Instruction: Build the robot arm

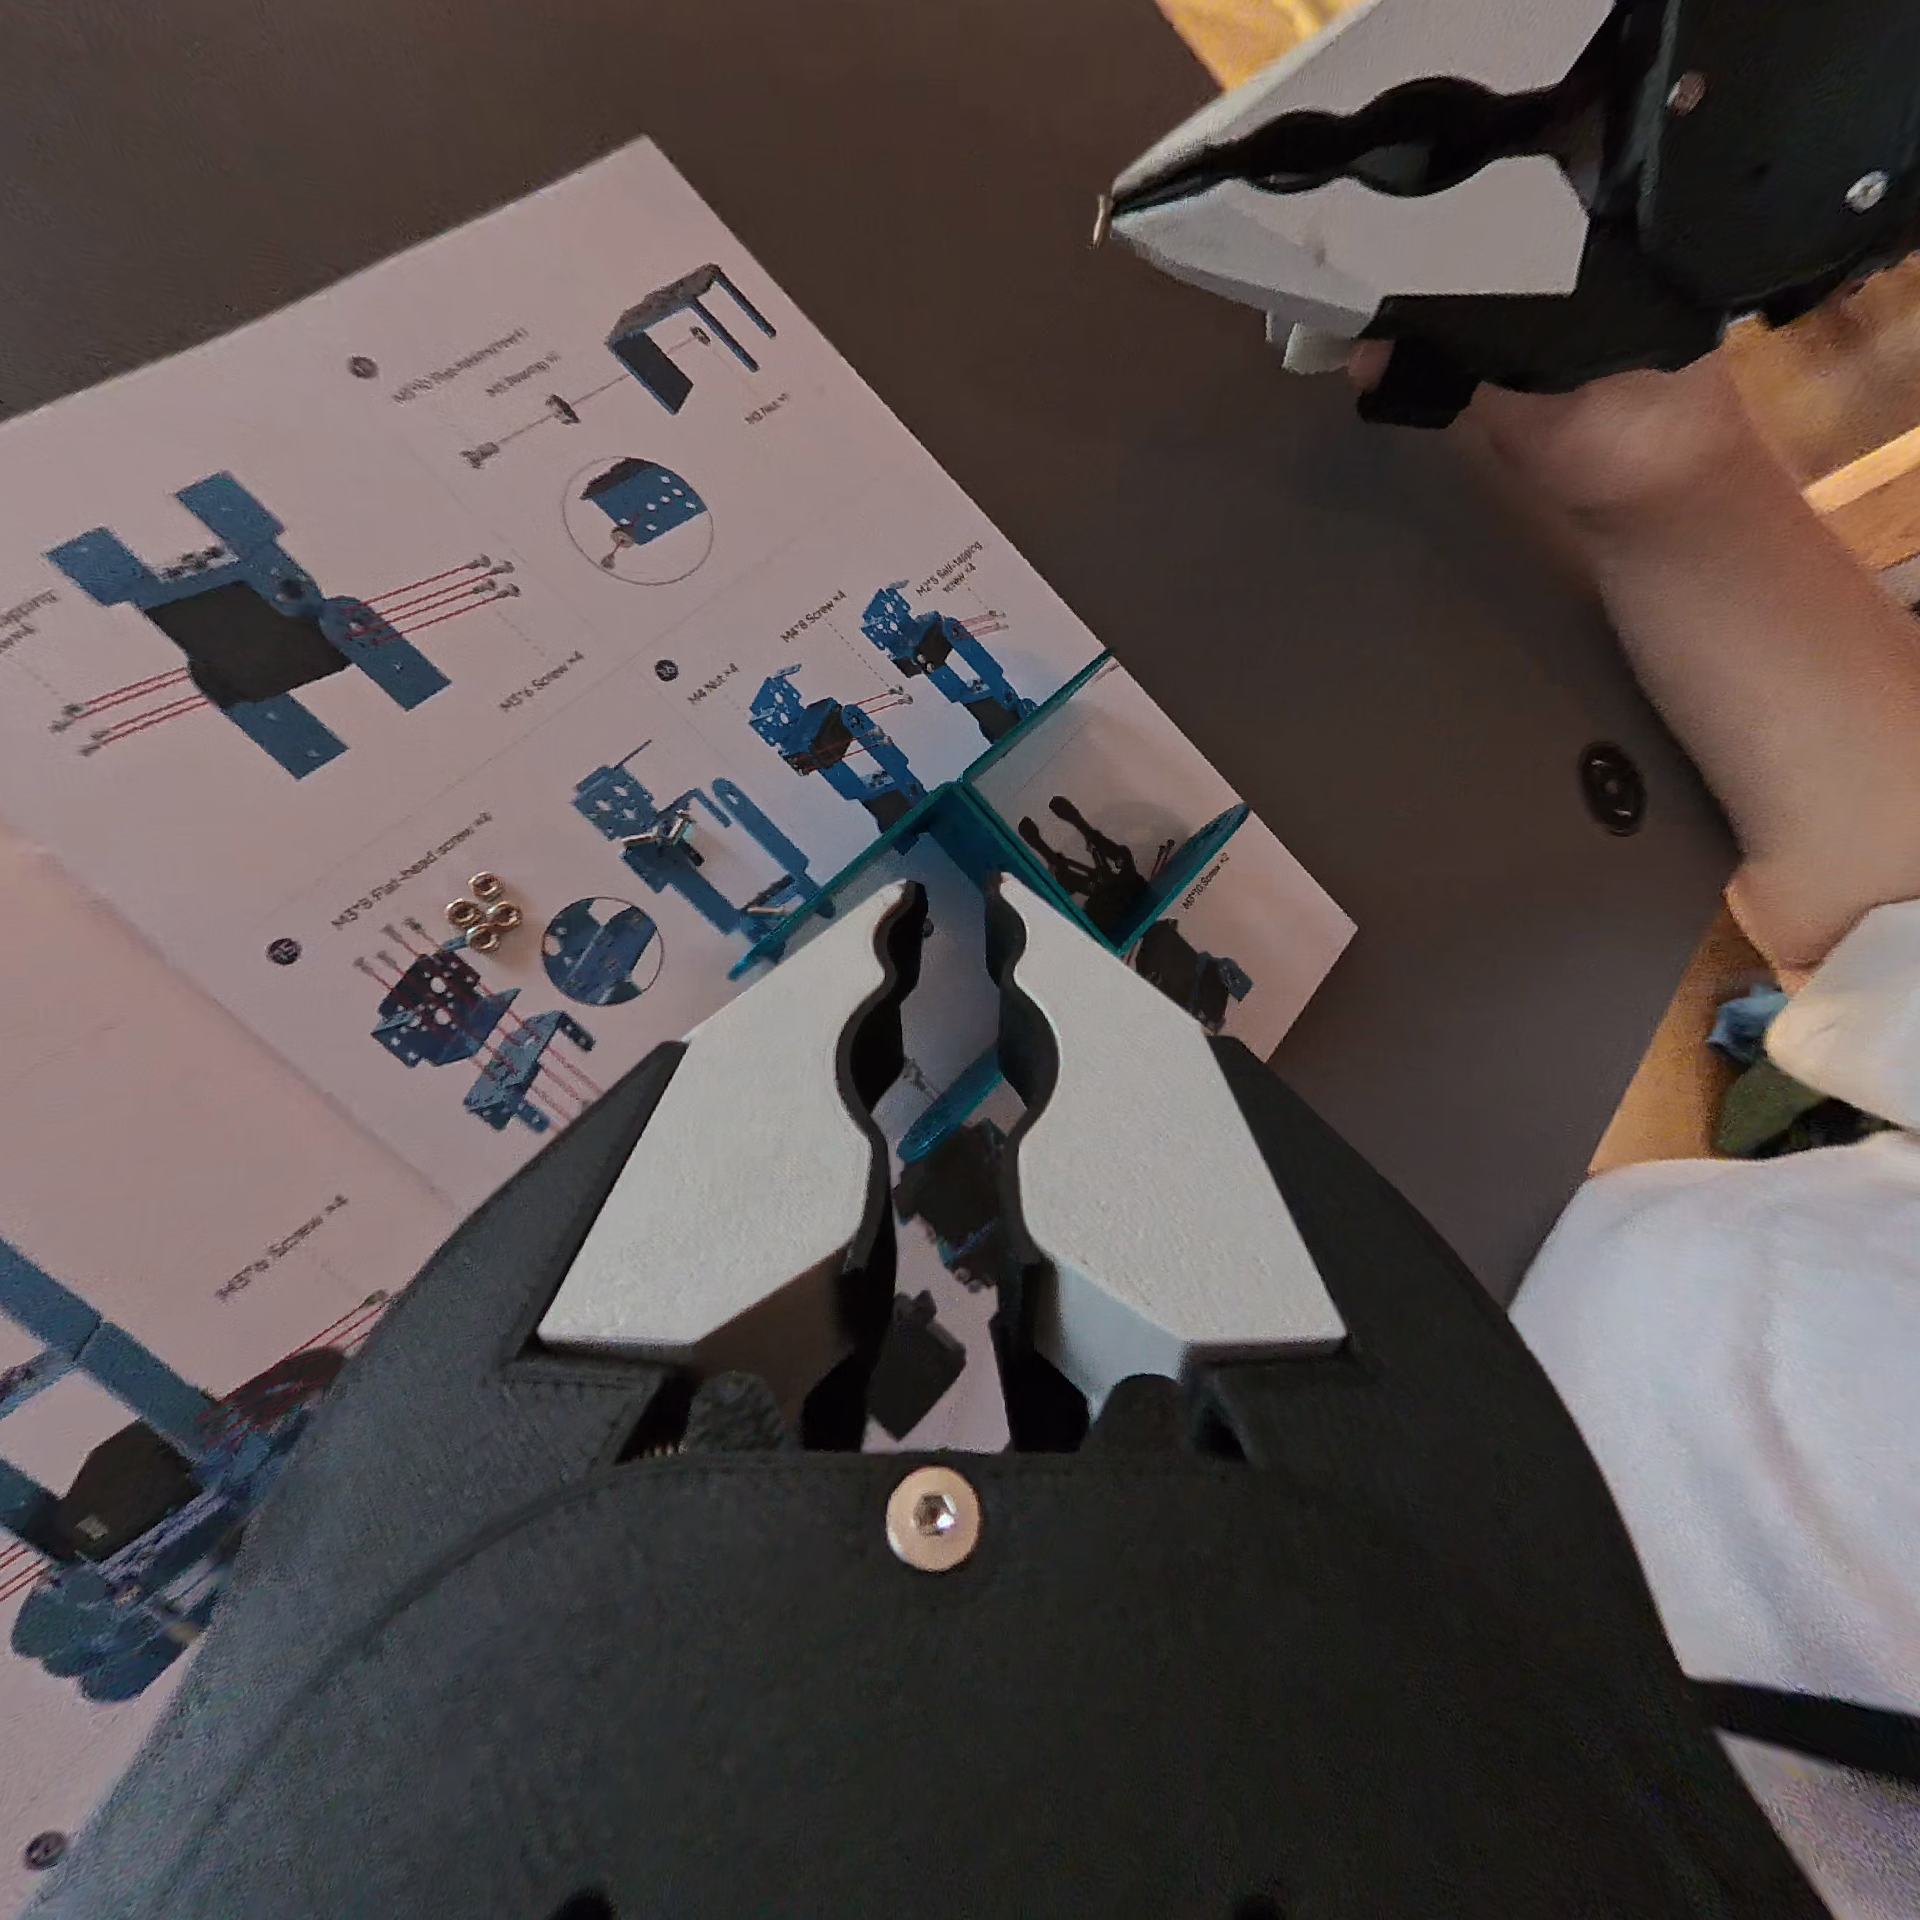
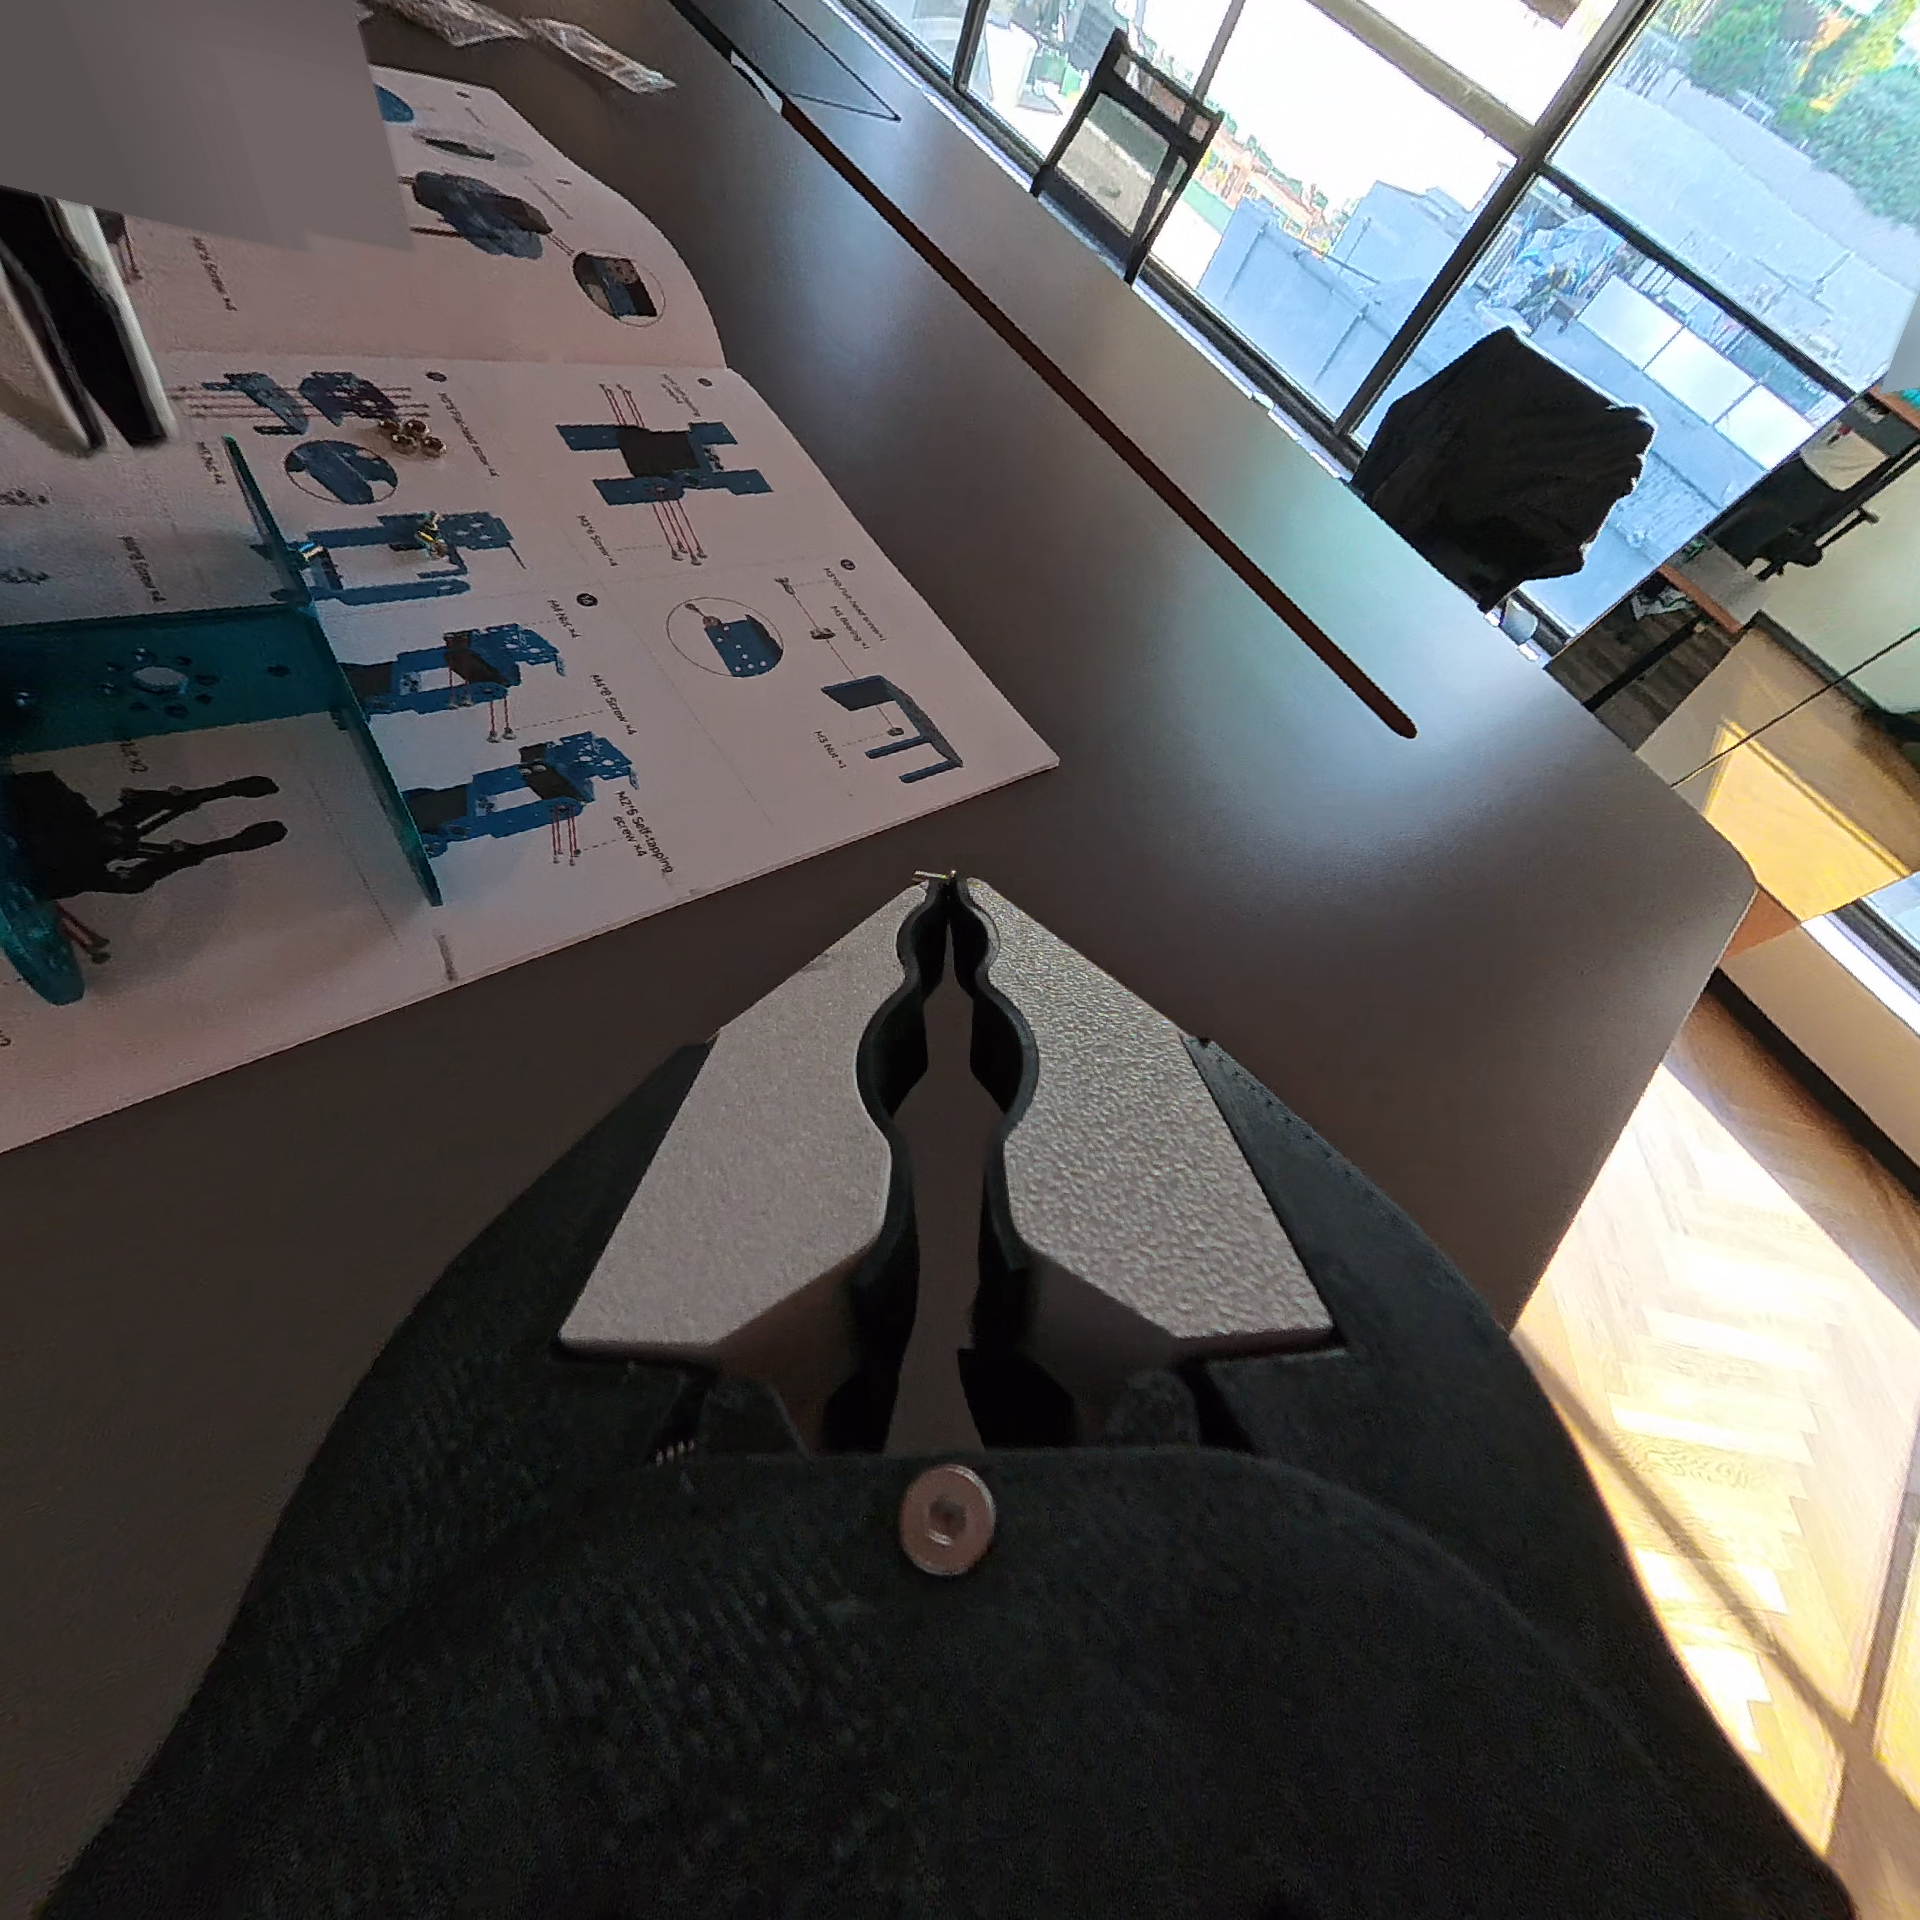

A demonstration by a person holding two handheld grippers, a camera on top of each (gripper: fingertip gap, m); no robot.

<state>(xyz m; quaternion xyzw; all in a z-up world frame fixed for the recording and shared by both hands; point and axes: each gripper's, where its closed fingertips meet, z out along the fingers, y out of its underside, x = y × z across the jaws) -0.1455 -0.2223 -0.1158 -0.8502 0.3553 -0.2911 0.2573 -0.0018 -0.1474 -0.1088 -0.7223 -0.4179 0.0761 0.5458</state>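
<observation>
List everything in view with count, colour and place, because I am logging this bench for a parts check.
Table: one, dark brown, under everything.
Instruction sheet: one, white with blue diagrams, open on the table.
Metal bracket: one, teal, standing on the sheet, at the left claw's tips.
Nuts: a small cluster, brass, on the sheet left of the bracket.
Small screw: one, silvery, pinched at the right claw's tips.
Chair: one, dark cloth draped over it, by the windows.
Left claw: grey fingers slightly apart, around the bracket's edge.
Right claw: shut on the screw, above bare table.
</observation>
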